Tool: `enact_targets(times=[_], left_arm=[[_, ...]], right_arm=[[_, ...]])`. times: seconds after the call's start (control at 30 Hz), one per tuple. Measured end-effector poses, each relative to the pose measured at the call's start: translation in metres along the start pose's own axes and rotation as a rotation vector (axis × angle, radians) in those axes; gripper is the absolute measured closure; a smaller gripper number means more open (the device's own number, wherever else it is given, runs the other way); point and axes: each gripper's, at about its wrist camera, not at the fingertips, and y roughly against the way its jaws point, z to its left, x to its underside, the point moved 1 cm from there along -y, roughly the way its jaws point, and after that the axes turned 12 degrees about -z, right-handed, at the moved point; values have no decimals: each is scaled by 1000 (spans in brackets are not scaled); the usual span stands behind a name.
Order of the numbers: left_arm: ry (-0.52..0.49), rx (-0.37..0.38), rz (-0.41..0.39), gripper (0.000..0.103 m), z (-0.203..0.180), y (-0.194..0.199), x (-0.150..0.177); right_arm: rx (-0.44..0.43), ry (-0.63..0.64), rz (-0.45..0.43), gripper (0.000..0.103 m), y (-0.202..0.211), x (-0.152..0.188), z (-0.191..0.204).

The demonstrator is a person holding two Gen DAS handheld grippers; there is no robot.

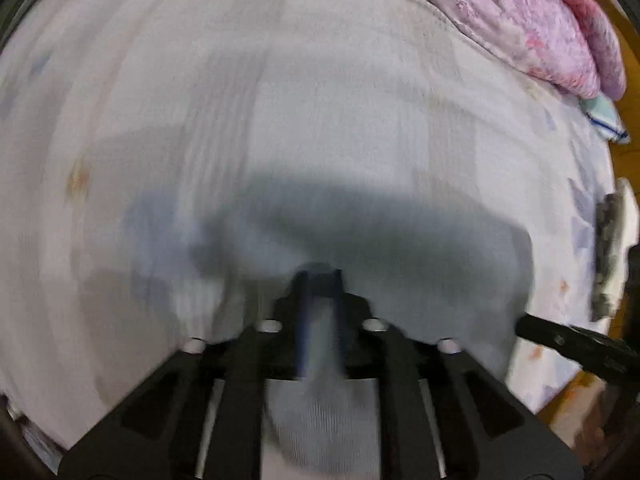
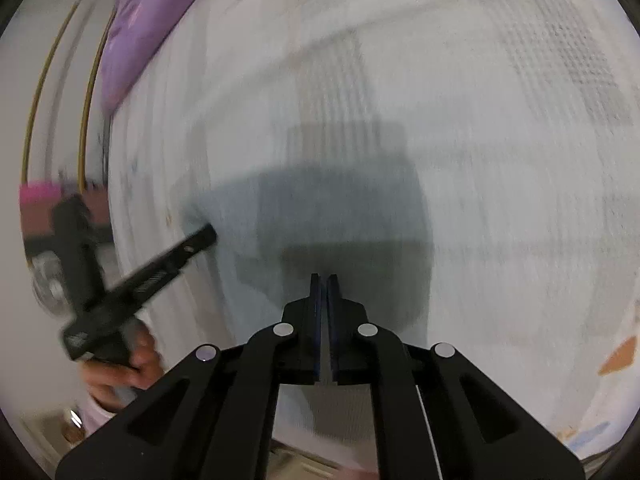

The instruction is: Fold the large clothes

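Observation:
A large pale grey-white ribbed garment [image 1: 304, 120] lies spread over the bed and fills most of both views [image 2: 460, 160]. My left gripper [image 1: 320, 280] points steeply down at it; its jaws stand a little apart and blurred pale cloth shows in the gap. The frames do not show whether that cloth is touched. From the right wrist view, the left gripper [image 2: 202, 240] hangs over the garment's left edge, held by a hand [image 2: 132, 360]. My right gripper [image 2: 323, 280] is shut, tips low over its own shadow; whether fabric is nipped is hidden. It shows again as the right gripper [image 1: 524, 326].
A pink-purple quilt [image 1: 540, 20] is bunched at the bed's far corner [image 2: 148, 28]. The printed bed sheet [image 1: 576, 240] shows beyond the garment's right edge, with a small teal item [image 1: 604, 116] and a furry grey thing [image 1: 610, 248] past it. A white panel with gold lines [image 2: 52, 100] stands left.

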Motion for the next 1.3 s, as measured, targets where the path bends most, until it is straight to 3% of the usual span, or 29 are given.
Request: enact_targets(times=[0.03, 0.13, 0.2, 0.3, 0.37, 0.4, 0.43, 0.53, 0.63, 0.7, 0.73, 0.8, 0.9, 0.97, 1.07, 1.17, 1.2, 1.3], left_arm=[[38, 11, 27, 52, 8, 5, 15], [152, 43, 74, 50, 29, 15, 57], [284, 96, 123, 32, 43, 8, 82], [418, 175, 171, 33, 51, -16, 102], [493, 214, 164, 50, 58, -24, 108], [517, 196, 144, 74, 62, -24, 108], [524, 184, 131, 84, 62, -23, 106], [437, 132, 64, 92, 52, 2, 96], [318, 53, 5, 93, 34, 34, 89], [254, -8, -6, 93, 27, 53, 84], [223, -27, -8, 93, 25, 58, 83], [128, -101, 12, 93, 19, 49, 77], [77, -179, 71, 93, 27, 1, 78], [61, -179, 108, 89, 35, -39, 82], [21, -185, 105, 81, 26, -23, 74], [-98, -301, 43, 77, 9, 11, 64], [-119, -307, 21, 77, 3, 20, 59], [-124, -243, -41, 77, -16, 24, 34]], right_arm=[[-4, -12, 24, 96, 1, 9, -1], [-32, -58, 51, 90, 5, 28, -6], [-21, -57, 52, 89, 5, 36, -8], [-16, -81, 68, 84, 3, 47, -9], [-12, -73, 73, 83, 0, 49, -6], [-7, -69, 76, 83, -1, 50, -5], [-5, -65, 76, 83, 1, 50, -1], [0, -6, 61, 83, 5, 49, 13], [20, 71, 88, 86, 2, 49, 32], [61, 137, 141, 87, -9, 53, 40], [128, 161, 189, 86, -25, 60, 40], [134, 94, 218, 87, -54, 72, 27], [103, 3, 144, 95, -88, 77, 10], [116, 1, 128, 96, -89, 77, 16], [129, 45, 126, 95, -69, 71, 33], [135, 84, 16, 91, -31, 43, 47], [155, 102, -28, 89, -21, 30, 51], [190, 123, -56, 91, -35, 5, 47]])
